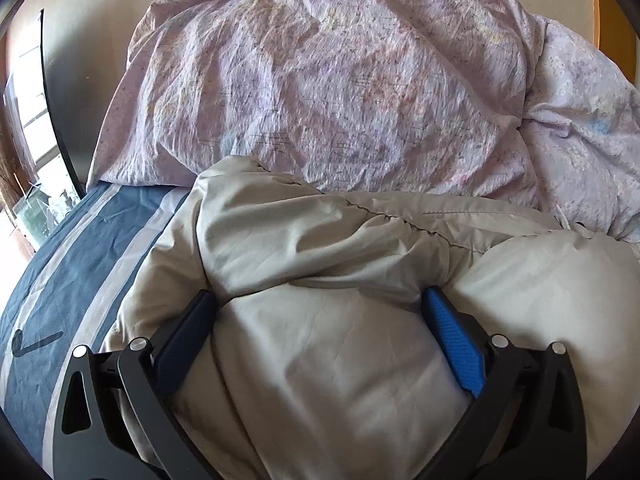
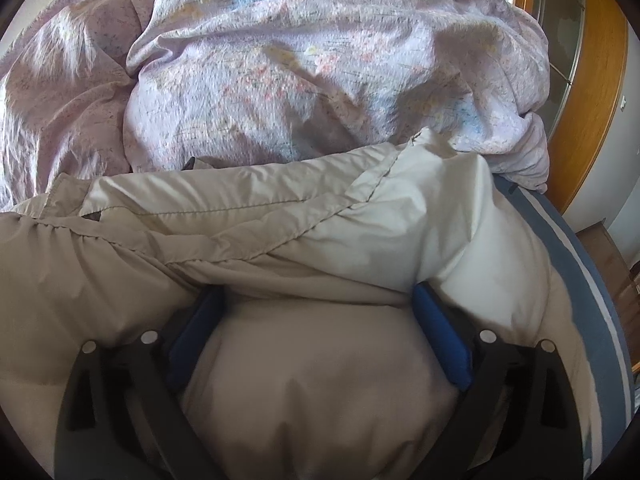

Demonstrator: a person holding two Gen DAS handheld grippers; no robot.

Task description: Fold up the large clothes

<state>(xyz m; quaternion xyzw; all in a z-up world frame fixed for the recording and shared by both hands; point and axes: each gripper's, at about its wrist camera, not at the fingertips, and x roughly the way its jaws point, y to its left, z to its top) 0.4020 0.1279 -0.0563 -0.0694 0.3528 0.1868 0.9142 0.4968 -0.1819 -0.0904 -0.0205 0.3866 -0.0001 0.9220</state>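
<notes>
A puffy beige jacket (image 1: 320,240) lies bunched on the bed, its seams and a lighter panel (image 2: 420,216) showing in the right wrist view. My left gripper (image 1: 318,294) stands wide over it, and a bulge of the jacket fills the gap between the black finger (image 1: 188,332) and the blue pad (image 1: 456,344). My right gripper (image 2: 318,289) is just as wide, with another soft bulge of the jacket (image 2: 320,360) between its blue pads. Neither pair of pads visibly pinches the fabric.
A crumpled lilac floral duvet (image 1: 320,80) is heaped right behind the jacket (image 2: 320,60). The blue and white striped sheet (image 1: 80,260) shows at the left, and at the bed's right edge (image 2: 592,280). A window (image 1: 36,120) is far left, a wooden frame (image 2: 592,100) far right.
</notes>
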